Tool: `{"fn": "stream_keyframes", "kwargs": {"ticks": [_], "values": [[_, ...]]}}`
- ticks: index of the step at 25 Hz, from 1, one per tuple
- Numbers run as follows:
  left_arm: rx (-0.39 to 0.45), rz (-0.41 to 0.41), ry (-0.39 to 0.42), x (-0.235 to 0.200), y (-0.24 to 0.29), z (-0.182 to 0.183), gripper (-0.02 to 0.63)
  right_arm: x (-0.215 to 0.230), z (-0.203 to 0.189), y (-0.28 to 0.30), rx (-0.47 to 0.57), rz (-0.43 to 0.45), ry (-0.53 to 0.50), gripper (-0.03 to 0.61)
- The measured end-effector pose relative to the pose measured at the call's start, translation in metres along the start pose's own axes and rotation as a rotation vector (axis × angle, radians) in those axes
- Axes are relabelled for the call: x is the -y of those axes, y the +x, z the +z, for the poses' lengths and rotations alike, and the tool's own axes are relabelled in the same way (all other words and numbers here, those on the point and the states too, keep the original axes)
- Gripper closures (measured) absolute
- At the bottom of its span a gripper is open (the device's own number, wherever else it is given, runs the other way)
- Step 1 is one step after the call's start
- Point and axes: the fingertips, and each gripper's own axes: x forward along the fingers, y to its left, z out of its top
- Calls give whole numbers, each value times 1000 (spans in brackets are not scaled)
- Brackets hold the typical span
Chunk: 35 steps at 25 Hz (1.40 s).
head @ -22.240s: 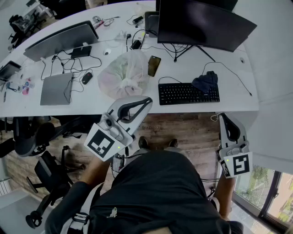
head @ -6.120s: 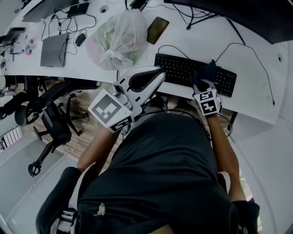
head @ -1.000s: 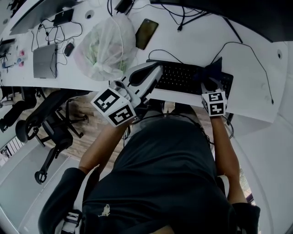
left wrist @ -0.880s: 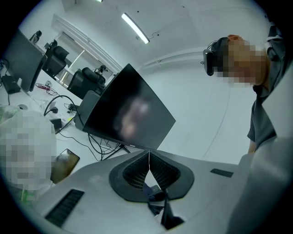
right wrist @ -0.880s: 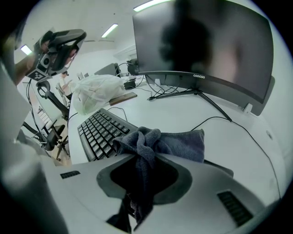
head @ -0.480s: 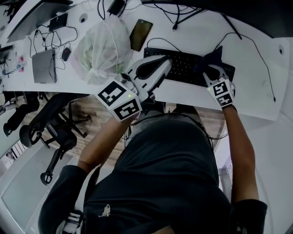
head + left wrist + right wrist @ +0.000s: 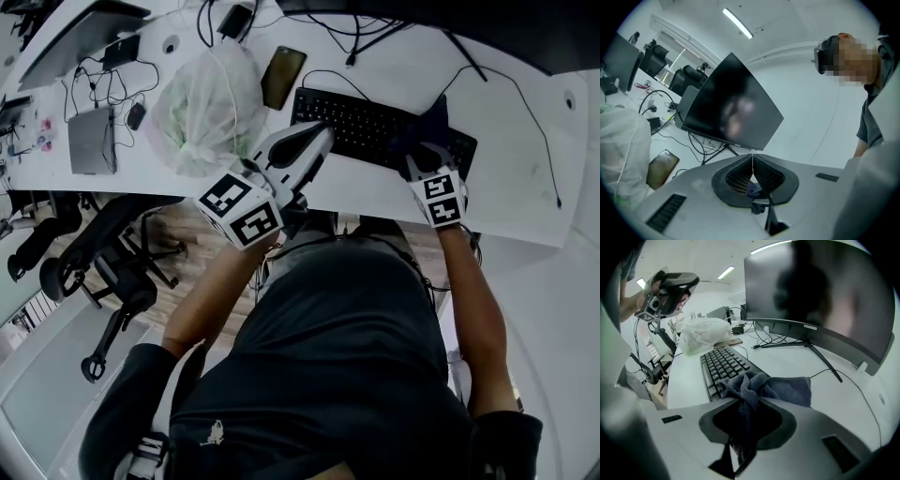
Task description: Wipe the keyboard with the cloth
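A black keyboard [image 7: 361, 127] lies on the white desk [image 7: 506, 178]. A dark grey cloth [image 7: 429, 127] is bunched on its right end. My right gripper [image 7: 422, 157] is shut on the cloth and points down at that end. In the right gripper view the cloth [image 7: 780, 387] runs up between the jaws of the right gripper [image 7: 743, 411] and covers the keyboard's [image 7: 723, 365] near keys. My left gripper [image 7: 317, 141] hovers at the keyboard's left front edge. Its jaws meet with nothing between them, as the left gripper [image 7: 752, 158] view shows.
A white plastic bag [image 7: 208, 105] and a phone [image 7: 282, 77] lie left of the keyboard. A laptop [image 7: 91, 139] and cables sit further left. A big monitor [image 7: 820, 296] stands behind the keyboard. An office chair [image 7: 98, 272] stands below the desk edge.
The right gripper has shifted a little with the cloth at the keyboard's right end. The left gripper has drifted slightly near the keyboard's left front edge.
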Motion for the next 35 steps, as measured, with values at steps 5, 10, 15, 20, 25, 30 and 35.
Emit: {"fn": "stream_keyframes", "kwargs": {"ticks": [5, 10, 15, 20, 25, 30, 35], "values": [[8, 52, -4, -14, -17, -1, 607, -13, -17, -11, -84, 113, 72, 497], [15, 77, 2, -23, -28, 1, 607, 42, -8, -32, -5, -67, 222, 497], [19, 72, 5, -22, -29, 5, 607, 125, -33, -74, 182, -252, 692, 497], [29, 74, 17, -20, -29, 15, 607, 159, -25, -125, 423, -242, 831, 497], [46, 81, 41, -16, -24, 31, 607, 166, -2, -157, 490, -211, 724, 497], [52, 82, 66, -4, -13, 38, 607, 174, 18, -179, 516, -232, 625, 499], [55, 83, 86, 15, -5, 37, 607, 190, 20, -198, 567, -247, 627, 499]]}}
